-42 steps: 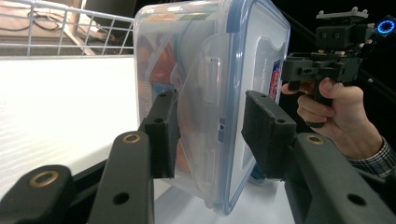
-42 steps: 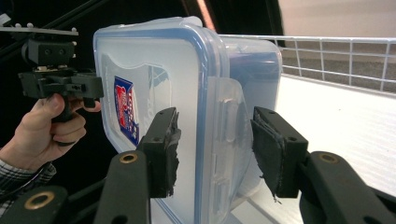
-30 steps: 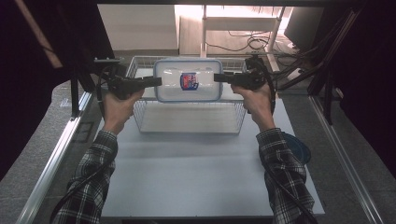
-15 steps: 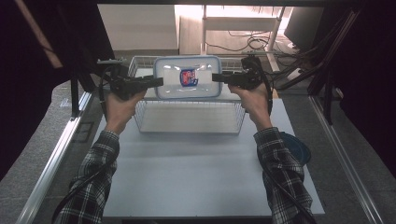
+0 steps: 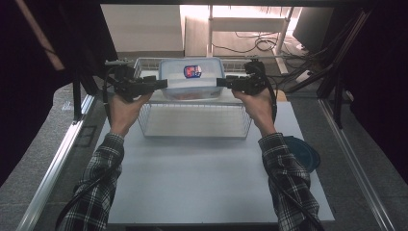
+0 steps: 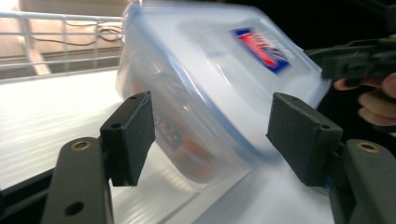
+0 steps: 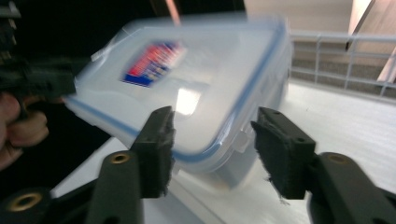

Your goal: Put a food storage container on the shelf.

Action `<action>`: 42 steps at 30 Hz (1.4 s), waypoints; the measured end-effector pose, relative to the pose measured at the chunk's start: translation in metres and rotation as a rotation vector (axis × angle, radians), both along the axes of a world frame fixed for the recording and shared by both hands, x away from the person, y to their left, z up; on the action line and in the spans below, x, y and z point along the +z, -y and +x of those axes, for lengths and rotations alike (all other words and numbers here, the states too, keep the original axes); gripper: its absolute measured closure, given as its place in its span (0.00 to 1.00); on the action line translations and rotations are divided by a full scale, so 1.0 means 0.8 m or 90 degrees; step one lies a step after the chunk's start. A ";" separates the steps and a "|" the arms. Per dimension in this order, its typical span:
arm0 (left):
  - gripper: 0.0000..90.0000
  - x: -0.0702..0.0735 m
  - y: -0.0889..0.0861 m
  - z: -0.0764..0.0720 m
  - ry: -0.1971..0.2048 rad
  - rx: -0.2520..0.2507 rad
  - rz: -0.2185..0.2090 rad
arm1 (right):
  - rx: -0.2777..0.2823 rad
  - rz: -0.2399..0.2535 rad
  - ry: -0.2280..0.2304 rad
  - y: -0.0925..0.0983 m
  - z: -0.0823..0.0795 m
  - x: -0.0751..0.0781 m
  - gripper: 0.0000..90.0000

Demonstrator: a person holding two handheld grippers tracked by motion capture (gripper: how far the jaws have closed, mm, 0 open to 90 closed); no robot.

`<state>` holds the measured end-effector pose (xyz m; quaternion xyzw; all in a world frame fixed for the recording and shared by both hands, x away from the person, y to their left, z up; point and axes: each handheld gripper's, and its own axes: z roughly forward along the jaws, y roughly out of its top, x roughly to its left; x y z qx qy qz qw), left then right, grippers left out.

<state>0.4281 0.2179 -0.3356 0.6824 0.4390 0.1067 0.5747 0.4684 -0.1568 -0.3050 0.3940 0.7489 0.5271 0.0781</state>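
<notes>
Up close, lidded box (image 6: 219, 93) loose between parted left gripper (image 6: 210, 135) pads; right gripper (image 7: 212, 149) likewise apart.

One clear plastic food container (image 5: 191, 77) with a blue-sealed lid and one red-and-blue label (image 5: 192, 71). One white wire basket (image 5: 194, 122). One blue round lid (image 5: 302, 153) at the table's (image 5: 202, 178) right edge. Two tools: left tool (image 5: 162, 84), right tool (image 5: 221, 82).

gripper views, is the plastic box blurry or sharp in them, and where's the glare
Left gripper view: the lidded plastic box is smeared by motion blur while the black jaws stay crisp. Right gripper view: the same blur on the box, plus a white glare patch on its lid. High view: the box is sharper, with overexposed brightness at the top and dark sides.
</notes>
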 end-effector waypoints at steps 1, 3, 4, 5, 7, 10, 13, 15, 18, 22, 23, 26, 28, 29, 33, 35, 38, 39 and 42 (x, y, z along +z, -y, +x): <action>0.39 0.000 0.000 0.000 -0.003 -0.001 -0.001 | 0.003 0.001 -0.004 0.001 0.001 0.000 0.51; 0.44 0.000 0.001 0.001 -0.004 -0.004 -0.004 | 0.018 -0.022 -0.008 -0.004 0.000 -0.002 0.49; 0.47 0.000 0.001 0.001 -0.004 -0.004 -0.004 | 0.016 -0.050 0.000 -0.008 -0.002 -0.004 0.50; 0.49 0.000 0.002 0.001 -0.003 -0.007 -0.006 | 0.011 -0.076 0.011 -0.011 -0.004 -0.006 0.50; 0.50 0.001 0.003 0.002 -0.004 -0.004 -0.005 | 0.012 -0.113 0.024 -0.017 -0.007 -0.010 0.55; 0.55 0.003 0.001 0.003 -0.003 -0.002 -0.001 | 0.011 -0.136 0.036 -0.021 -0.009 -0.013 0.56; 0.57 0.004 0.000 0.002 -0.002 -0.006 0.003 | 0.017 -0.119 0.045 -0.019 -0.010 -0.011 0.55; 0.58 0.004 0.000 0.002 -0.002 -0.006 0.002 | 0.007 -0.101 0.058 -0.013 -0.011 -0.006 0.61; 0.58 0.003 -0.001 0.002 -0.009 -0.005 -0.006 | -0.004 -0.072 0.060 -0.006 -0.010 0.002 0.65; 0.58 0.003 -0.001 0.001 -0.012 0.000 -0.006 | -0.020 -0.056 0.046 -0.004 0.005 0.008 0.64; 0.58 0.003 -0.001 0.001 -0.012 0.000 -0.006 | -0.022 -0.042 0.041 -0.004 0.009 0.008 0.64; 0.58 0.003 -0.001 0.001 -0.010 0.000 -0.006 | -0.036 -0.054 0.038 -0.009 0.019 0.008 0.63; 0.58 0.002 -0.001 0.001 -0.007 -0.003 -0.006 | -0.028 -0.042 0.025 -0.011 0.024 0.008 0.67; 0.58 0.002 -0.002 0.001 -0.006 -0.003 -0.007 | -0.024 -0.038 0.017 -0.013 0.025 0.009 0.68; 0.60 0.003 -0.003 0.001 -0.003 -0.001 -0.003 | -0.026 -0.059 0.021 -0.013 0.019 0.013 0.73; 0.60 0.002 -0.003 0.002 -0.004 -0.002 -0.005 | -0.021 -0.057 0.015 -0.010 0.016 0.014 0.74; 0.60 0.003 -0.004 0.002 -0.004 -0.001 0.001 | -0.020 -0.060 0.016 -0.008 0.008 0.014 0.74; 0.60 0.004 -0.004 0.002 -0.005 -0.001 0.002 | -0.018 -0.061 0.016 -0.008 0.006 0.014 0.74; 0.60 0.005 -0.004 0.003 -0.006 0.002 0.004 | -0.014 -0.067 0.017 -0.007 -0.001 0.016 0.74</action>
